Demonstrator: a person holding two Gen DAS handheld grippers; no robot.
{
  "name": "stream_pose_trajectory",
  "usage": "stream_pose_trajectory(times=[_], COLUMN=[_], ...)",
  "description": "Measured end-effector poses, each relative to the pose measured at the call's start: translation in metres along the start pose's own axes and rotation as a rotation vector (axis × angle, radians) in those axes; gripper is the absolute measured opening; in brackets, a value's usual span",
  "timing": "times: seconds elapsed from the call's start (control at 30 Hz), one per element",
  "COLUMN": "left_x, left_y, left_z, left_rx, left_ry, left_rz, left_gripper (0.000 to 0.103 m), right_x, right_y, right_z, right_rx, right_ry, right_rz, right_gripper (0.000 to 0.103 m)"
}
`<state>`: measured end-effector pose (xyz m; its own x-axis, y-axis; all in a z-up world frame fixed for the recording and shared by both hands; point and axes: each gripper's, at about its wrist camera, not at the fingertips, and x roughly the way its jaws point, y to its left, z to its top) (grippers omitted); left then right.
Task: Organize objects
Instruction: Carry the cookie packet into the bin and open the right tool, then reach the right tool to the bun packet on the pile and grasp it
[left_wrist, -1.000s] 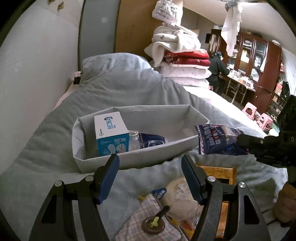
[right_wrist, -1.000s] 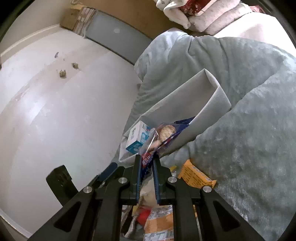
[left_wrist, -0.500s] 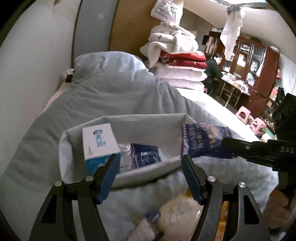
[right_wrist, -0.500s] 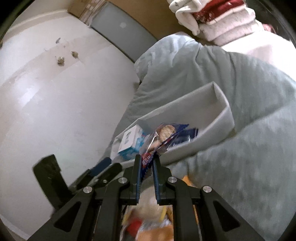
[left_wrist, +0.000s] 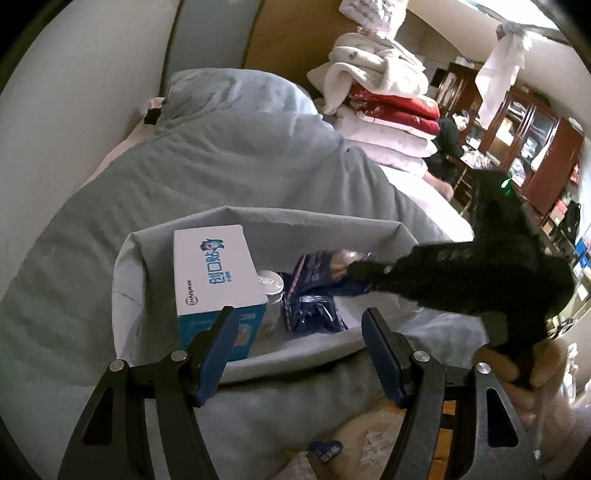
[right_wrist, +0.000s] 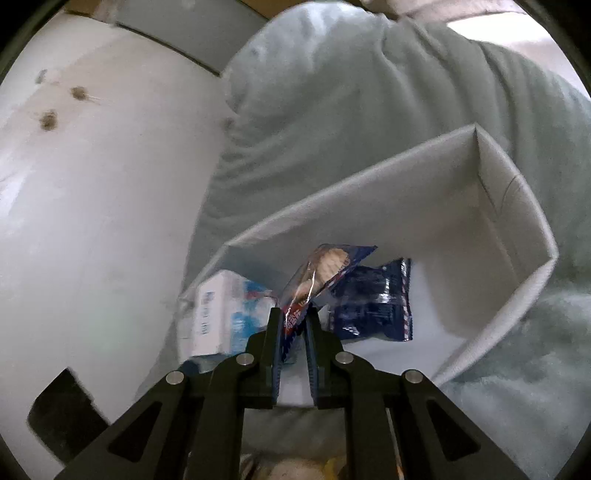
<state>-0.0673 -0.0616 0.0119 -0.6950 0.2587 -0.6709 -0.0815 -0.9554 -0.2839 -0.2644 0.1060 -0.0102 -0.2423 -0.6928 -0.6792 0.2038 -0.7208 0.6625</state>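
Right gripper (right_wrist: 293, 325) pinches a crinkly foil snack packet (right_wrist: 325, 273), long axis pointing far-right over the soft grey fabric bin (right_wrist: 517, 229); left gripper (left_wrist: 299, 332) wide, empty

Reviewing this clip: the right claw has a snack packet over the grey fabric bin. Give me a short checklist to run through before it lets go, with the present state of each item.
1. Right claw clamped on the biscuit packet: ok, pads pinch its lower edge.
2. Packet inside the outline of the grey bin: ok, it hangs over the bin's interior, past the near wall.
3. Free floor in the bin: ok, its right part is bare.
4. Landing spot clear: not ok, the packet hangs partly over the dark blue packet, beside the white and blue box.
5. Left claw out of the way: ok, open, empty, at the bin's near wall.
6. Packet height over the bin floor: cannot tell.
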Motion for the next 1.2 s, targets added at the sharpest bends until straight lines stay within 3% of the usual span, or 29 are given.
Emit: stream_pose_trajectory(times=[0.23,0.3,0.37,0.4,0.6,0.77,0.87,0.97,1.1,1.2], left_x=[-0.015,-0.022,-0.028,-0.03,-0.045,-0.067,-0.078,-0.08,-0.073,-0.065], left_y=[0.005,0.003,0.002,0.002,0.004,0.009,0.008,0.002,-0.007,-0.011], left_z=[-0.001,-0.005,-0.009,-0.011,-0.021,-0.026,-0.031,-0.041,-0.062,-0.078], left_rx=[-0.035,-0.023,-0.011,-0.004,0.004,-0.049,-0.077,-0.061,-0.01,0.023], left_ry=[-0.019,-0.03,-0.033,-0.033,-0.014,0.007,0.066,0.132,0.242,0.301], left_rz=[-0.013,0.01,0.026,0.032,0.047,0.031,-0.014,-0.054,-0.003,0.007], left_gripper=[0.068,0.068,0.068,0.068,0.068,0.068,0.068,0.068,0.068,0.068], right_x=[0.008,0.003,-0.004,-0.009,-0.048,-0.071,-0.079,-0.073,-0.047,-0.027], right_y=[-0.011,-0.012,-0.011,-0.01,-0.008,0.006,0.017,0.033,0.044,0.051], right_z=[-0.003,-0.004,-0.005,-0.007,-0.035,-0.068,-0.089,-0.102,-0.114,-0.13], right_rx=[0.043,0.057,0.059,0.057,-0.015,-0.111,-0.155,-0.213,-0.262,-0.33], right_ry=[0.031,0.036,0.036,0.027,-0.01,0.053,0.096,0.113,0.177,0.212], right_rz=[0.02,0.045,0.059,0.06,0.07,0.046,0.026,-0.034,-0.143,-0.201], right_gripper=[0.016,0.022,0.035,0.035,0.044,0.046,0.06,0.062,0.062,0.068])
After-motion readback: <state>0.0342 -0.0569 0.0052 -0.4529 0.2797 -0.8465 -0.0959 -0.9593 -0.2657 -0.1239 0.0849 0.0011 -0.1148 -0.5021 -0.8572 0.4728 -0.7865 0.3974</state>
